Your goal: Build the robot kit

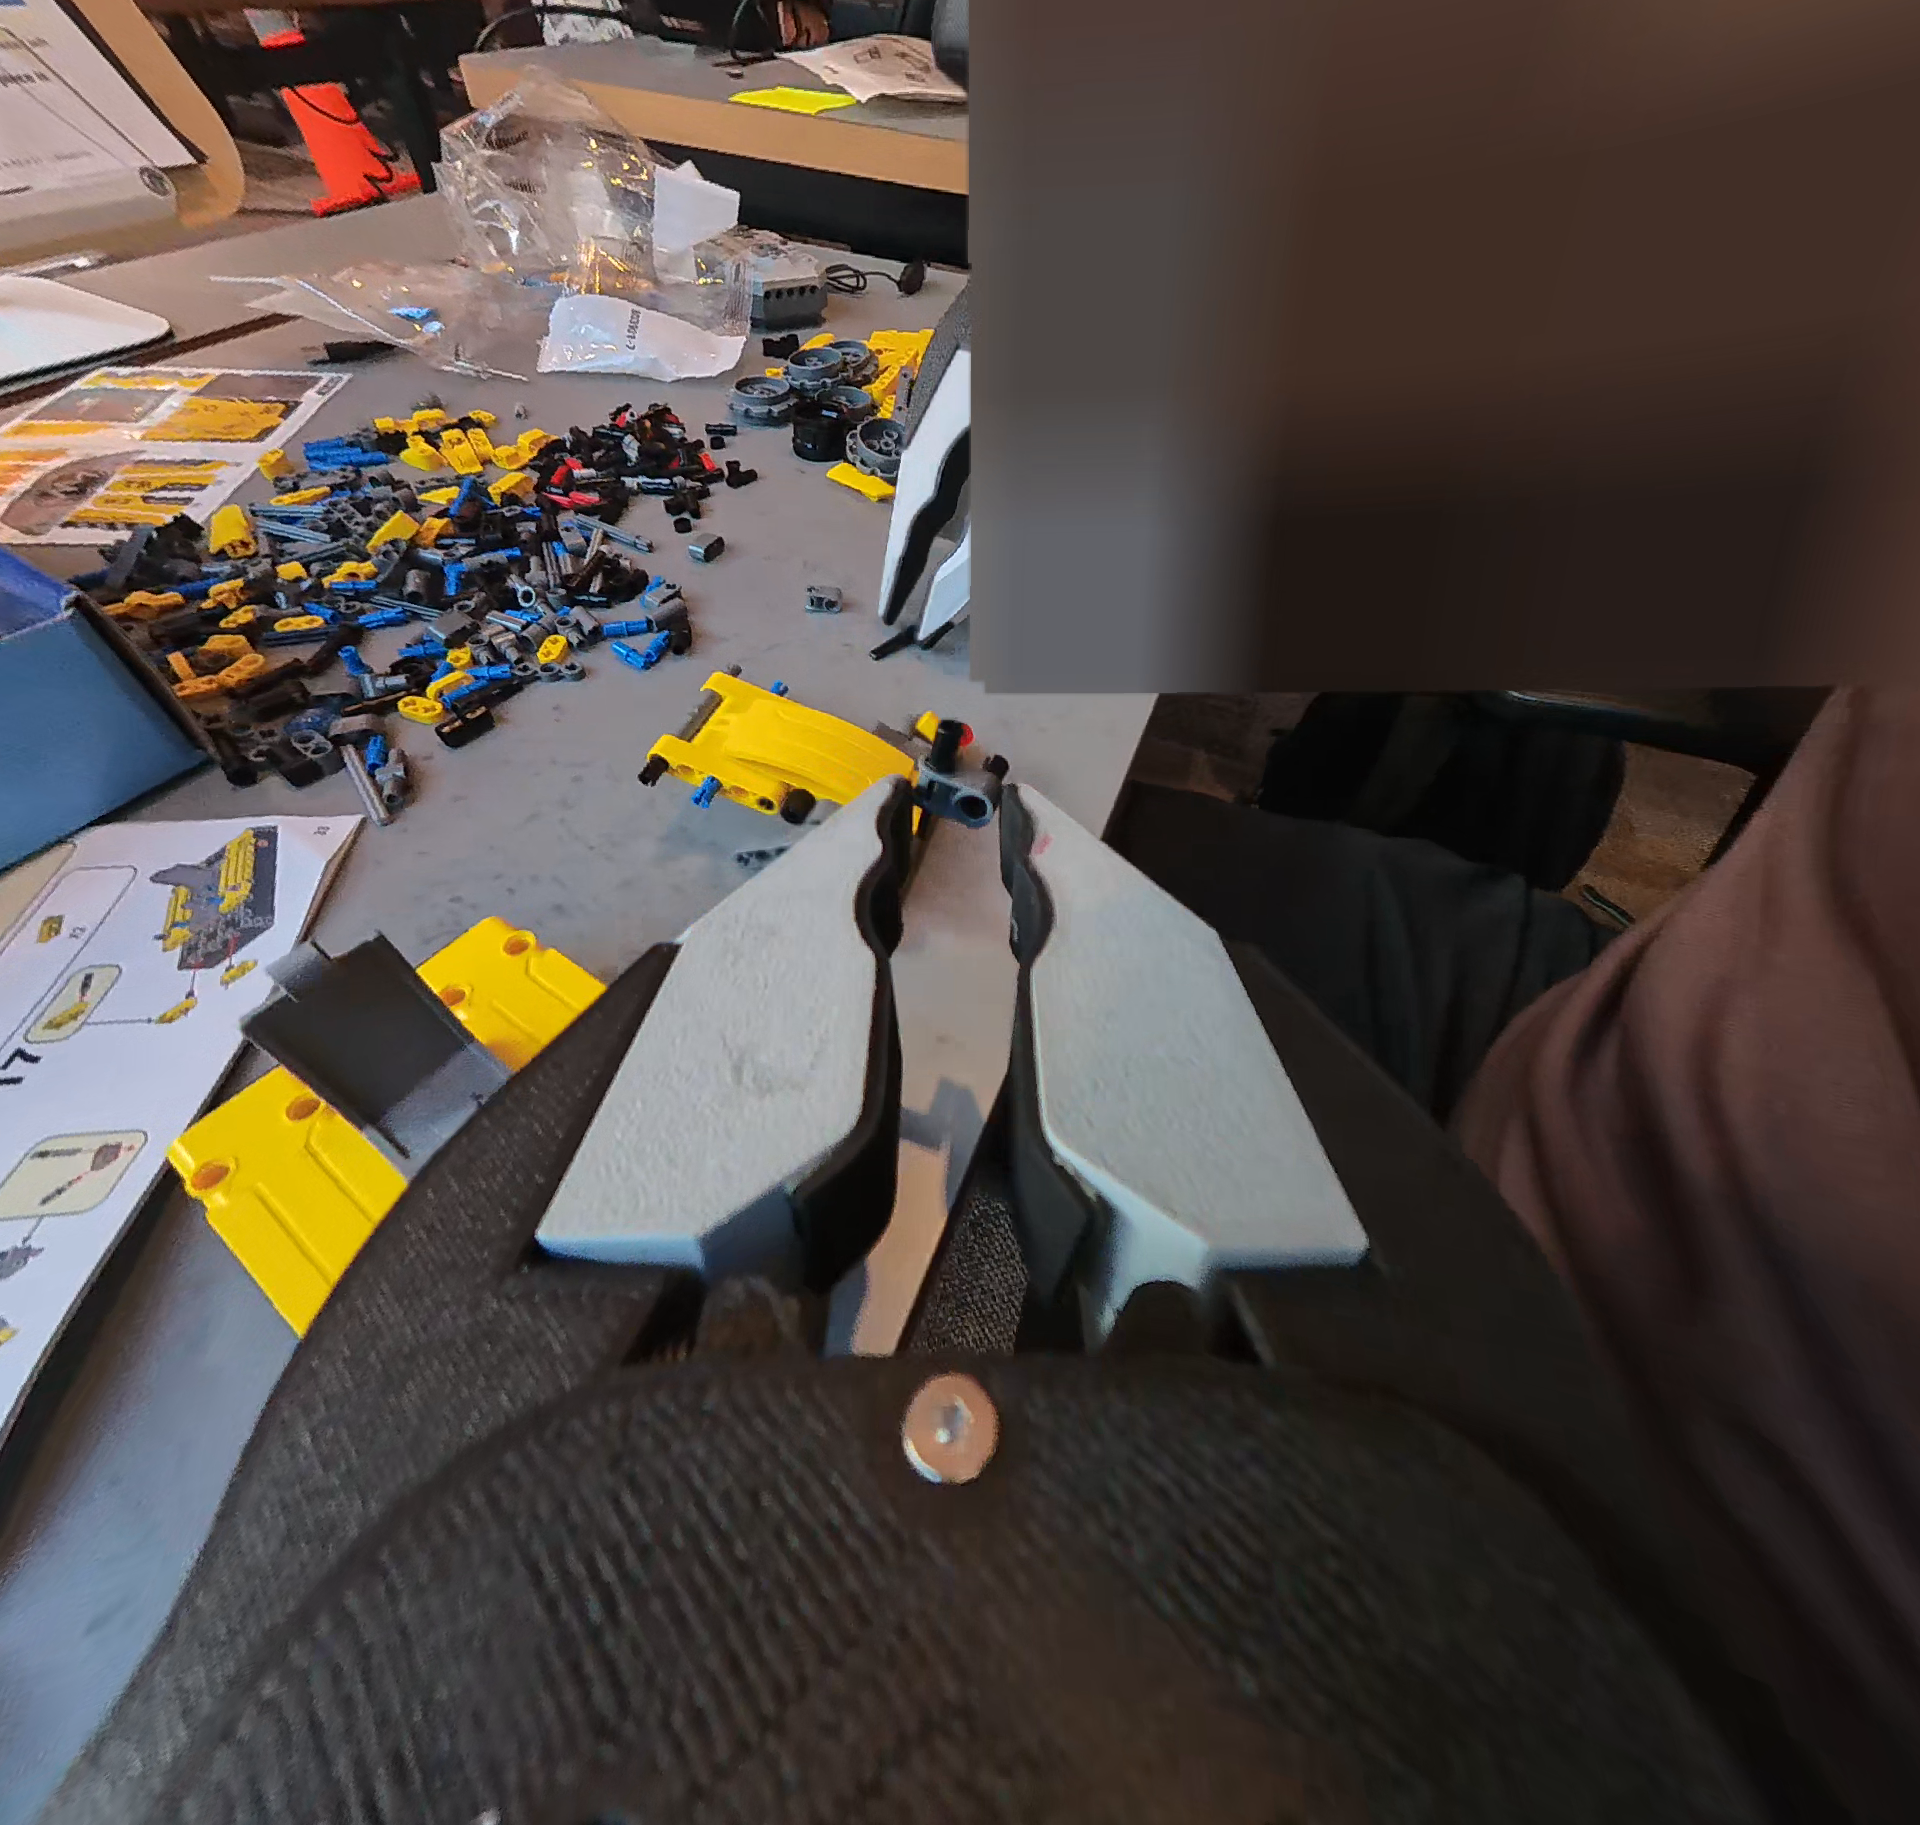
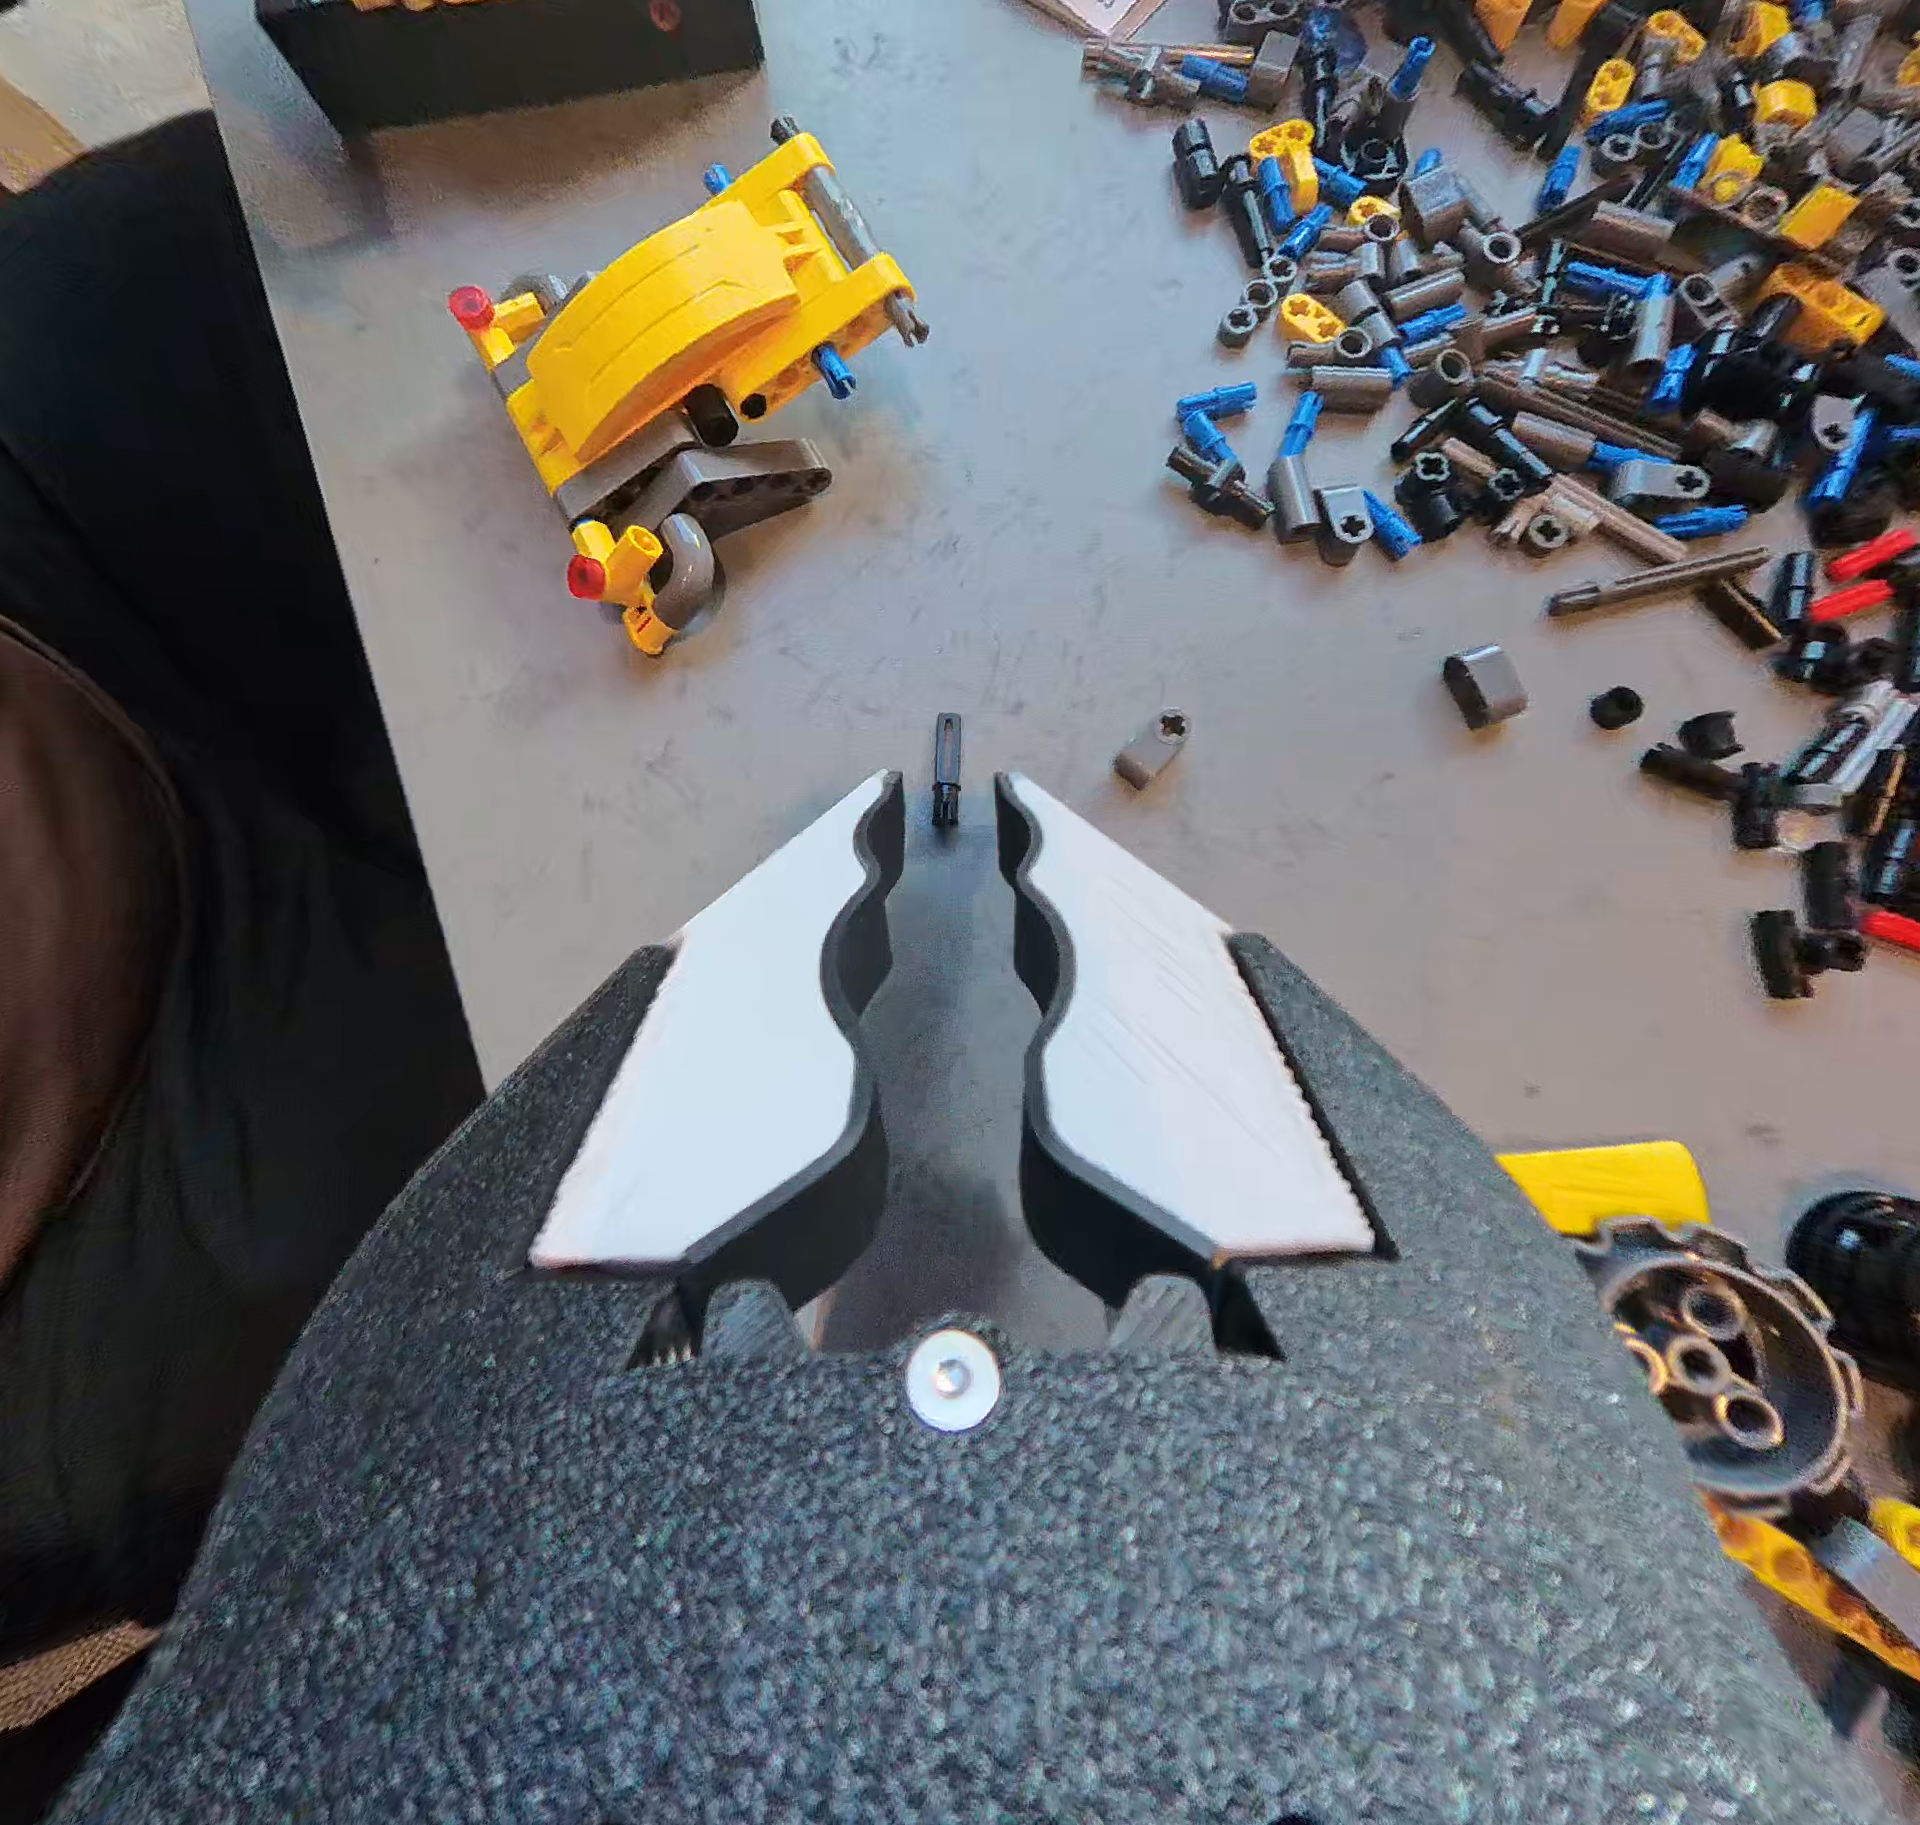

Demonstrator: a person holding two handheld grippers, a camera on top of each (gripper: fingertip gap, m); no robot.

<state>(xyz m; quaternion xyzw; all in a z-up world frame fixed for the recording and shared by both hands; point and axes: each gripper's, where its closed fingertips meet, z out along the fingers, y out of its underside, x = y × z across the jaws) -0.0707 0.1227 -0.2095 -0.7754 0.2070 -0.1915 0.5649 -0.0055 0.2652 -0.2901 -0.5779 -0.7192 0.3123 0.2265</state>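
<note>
My left gripper is shut on a small dark grey connector with a black pin standing out of it, held above the table's near edge, just in front of a yellow curved assembly. My right gripper is open, low over the grey table. A short black pin lies on the table between and just ahead of its fingertips, untouched. The yellow assembly lies ahead and to the left. The right gripper also shows farther off in the left wrist view.
A pile of loose blue, black, grey and yellow parts covers the table. A small grey connector lies beside the right gripper. Instruction booklet, yellow panels, blue box, wheel hubs, plastic bags, a person's sleeve. Left tips to right tips: about 20 cm.
</note>
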